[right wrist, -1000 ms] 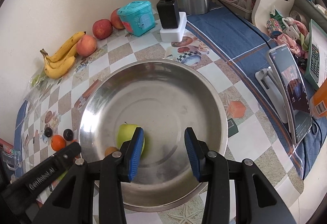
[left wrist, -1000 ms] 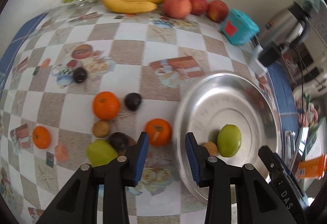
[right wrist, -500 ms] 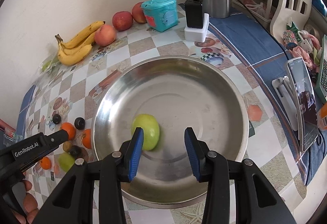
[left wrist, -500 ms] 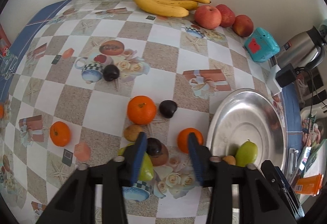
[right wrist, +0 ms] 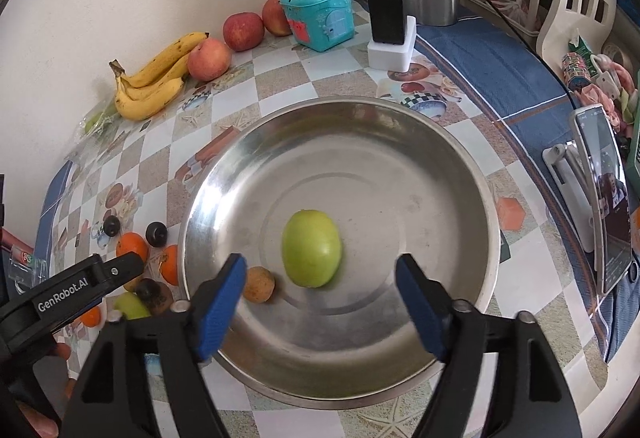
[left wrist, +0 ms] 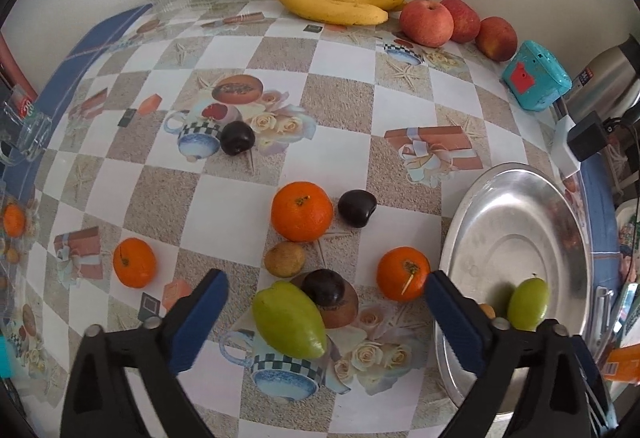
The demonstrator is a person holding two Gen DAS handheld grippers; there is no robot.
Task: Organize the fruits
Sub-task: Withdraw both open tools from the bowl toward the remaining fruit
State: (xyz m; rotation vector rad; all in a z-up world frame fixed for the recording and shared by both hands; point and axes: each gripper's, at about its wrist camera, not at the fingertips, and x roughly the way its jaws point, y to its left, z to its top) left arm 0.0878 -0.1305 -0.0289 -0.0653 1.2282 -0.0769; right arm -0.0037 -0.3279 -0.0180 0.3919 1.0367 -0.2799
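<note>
On the tabletop [left wrist: 344,142], the left claw [left wrist: 326,302] has just opened wide over the green pear [left wrist: 288,320], so it looks ready to grab it. The right claw [right wrist: 320,298] hangs open too, above the apple [right wrist: 312,253] in the metal bowl [right wrist: 460,174].

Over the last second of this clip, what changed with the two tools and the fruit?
The left tool swung away from the steel bowl to the loose fruit and opened wide around the green pear. The right tool also opened wider over the bowl, gripping nothing. The green apple, small brown fruit and tangerines stayed put.
</note>
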